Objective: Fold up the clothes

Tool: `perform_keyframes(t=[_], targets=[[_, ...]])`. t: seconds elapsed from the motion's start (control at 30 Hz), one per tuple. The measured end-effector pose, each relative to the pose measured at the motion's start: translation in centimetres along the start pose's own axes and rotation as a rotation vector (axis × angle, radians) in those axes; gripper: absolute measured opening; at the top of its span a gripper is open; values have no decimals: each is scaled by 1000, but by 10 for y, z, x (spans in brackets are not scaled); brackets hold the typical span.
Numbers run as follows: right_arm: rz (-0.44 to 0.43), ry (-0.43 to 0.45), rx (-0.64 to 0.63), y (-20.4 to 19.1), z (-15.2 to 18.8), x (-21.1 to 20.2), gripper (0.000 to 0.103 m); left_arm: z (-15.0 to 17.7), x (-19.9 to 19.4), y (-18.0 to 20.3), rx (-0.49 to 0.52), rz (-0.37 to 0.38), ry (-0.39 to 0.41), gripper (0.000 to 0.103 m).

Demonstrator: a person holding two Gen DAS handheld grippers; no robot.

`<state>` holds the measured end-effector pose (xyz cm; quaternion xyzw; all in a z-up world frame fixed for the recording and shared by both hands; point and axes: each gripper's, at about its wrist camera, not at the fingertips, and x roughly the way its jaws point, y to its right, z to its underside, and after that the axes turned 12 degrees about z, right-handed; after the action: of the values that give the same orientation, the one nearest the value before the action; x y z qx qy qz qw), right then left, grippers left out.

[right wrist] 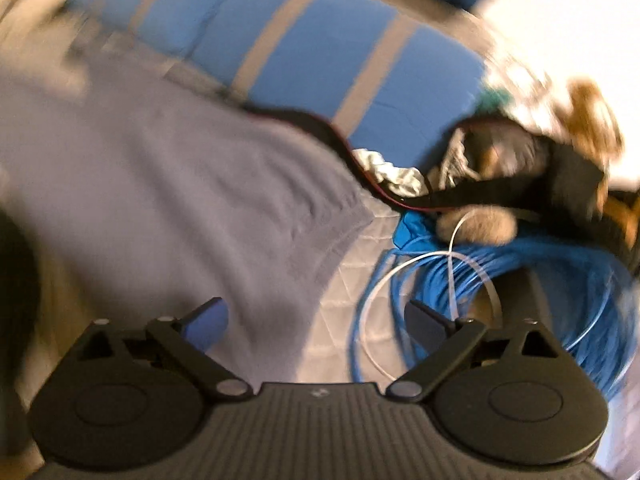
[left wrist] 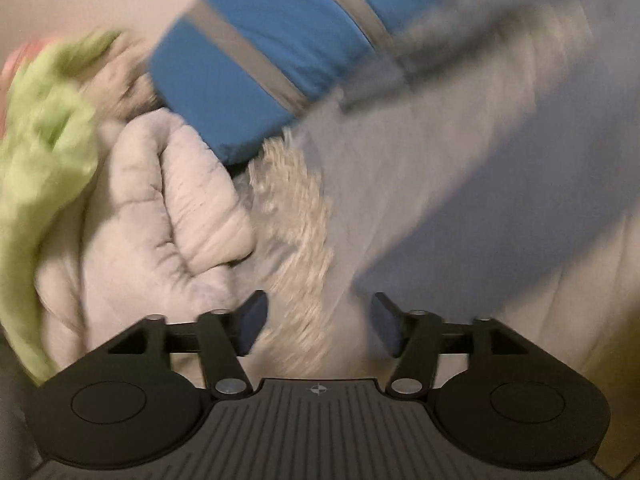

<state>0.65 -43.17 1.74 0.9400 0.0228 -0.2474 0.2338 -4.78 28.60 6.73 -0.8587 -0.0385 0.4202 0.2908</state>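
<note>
A lilac-grey garment (right wrist: 168, 184) lies spread flat on the bed; it also shows in the left wrist view (left wrist: 460, 168), blurred by motion. My left gripper (left wrist: 320, 324) is open and empty, just above the garment's left edge and a fringed cream cloth (left wrist: 292, 216). My right gripper (right wrist: 316, 322) is open and empty, above the garment's lower right edge and the quilted bed cover (right wrist: 352, 264). A pile of other clothes, pale pink-white (left wrist: 160, 216) and light green (left wrist: 44, 140), lies left of the left gripper.
Blue pillows with grey stripes (left wrist: 280, 52) lie at the bed's head, also in the right wrist view (right wrist: 320, 56). A coil of blue cable (right wrist: 520, 280) with a white cord, a black strap (right wrist: 460, 196) and a bag with clutter lie to the right.
</note>
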Motion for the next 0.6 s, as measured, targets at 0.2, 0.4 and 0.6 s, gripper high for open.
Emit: perform_keyframes(t=[0.2, 0.4, 0.6], targets=[[-57, -44, 291, -2, -16, 58, 78, -67, -23, 3, -435, 155, 240, 63], [-48, -126, 391, -6, -16, 100, 59, -133, -24, 59, -589, 406, 367, 63], [-28, -156, 463, -1, -14, 113, 13, -189, -9, 125, -576, 554, 450, 63]])
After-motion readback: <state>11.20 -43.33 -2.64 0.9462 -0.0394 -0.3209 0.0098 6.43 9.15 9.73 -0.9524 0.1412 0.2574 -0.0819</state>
